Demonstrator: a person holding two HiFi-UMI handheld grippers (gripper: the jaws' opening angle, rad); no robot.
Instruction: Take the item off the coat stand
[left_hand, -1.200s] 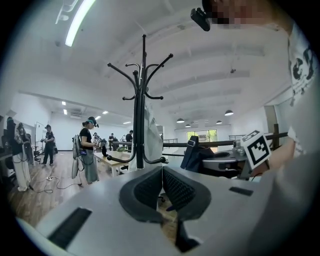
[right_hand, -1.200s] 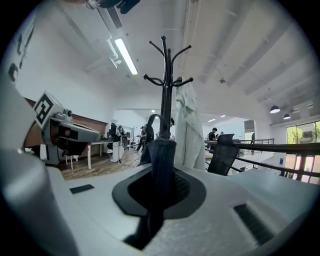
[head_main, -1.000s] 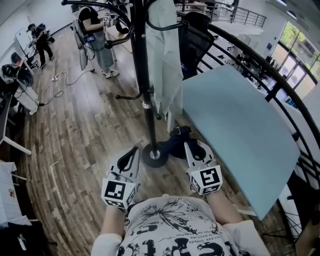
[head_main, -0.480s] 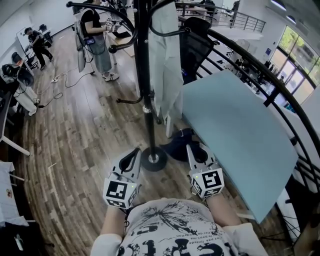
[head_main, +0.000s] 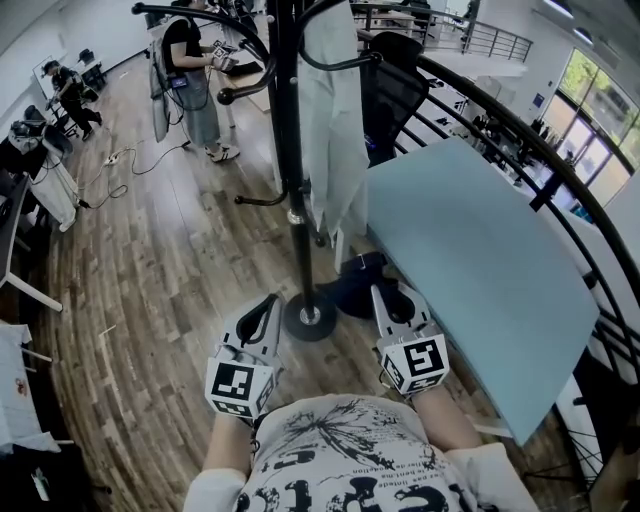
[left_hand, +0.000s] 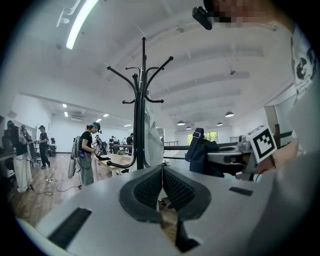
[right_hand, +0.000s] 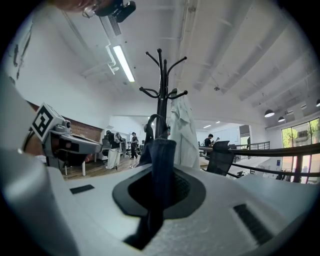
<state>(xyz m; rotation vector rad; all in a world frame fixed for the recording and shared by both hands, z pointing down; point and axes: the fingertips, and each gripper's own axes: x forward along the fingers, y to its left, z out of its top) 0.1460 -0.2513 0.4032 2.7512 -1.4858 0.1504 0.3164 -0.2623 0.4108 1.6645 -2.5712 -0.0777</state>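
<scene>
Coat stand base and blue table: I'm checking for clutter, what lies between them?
A dark bag, its strap clamped in the right hand-held gripper; the head view shows it.

Wood-plank floor (head_main: 170, 300). The coat stand's round base (head_main: 308, 318) stood directly on the planks. A dark bag (head_main: 350, 290) was just right of the base; whether it rested on the floor could not be told. Cables (head_main: 118, 158) lay well beyond the base, to its left.

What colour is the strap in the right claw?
Dark blue strap; the right gripper view shows it best.
</scene>
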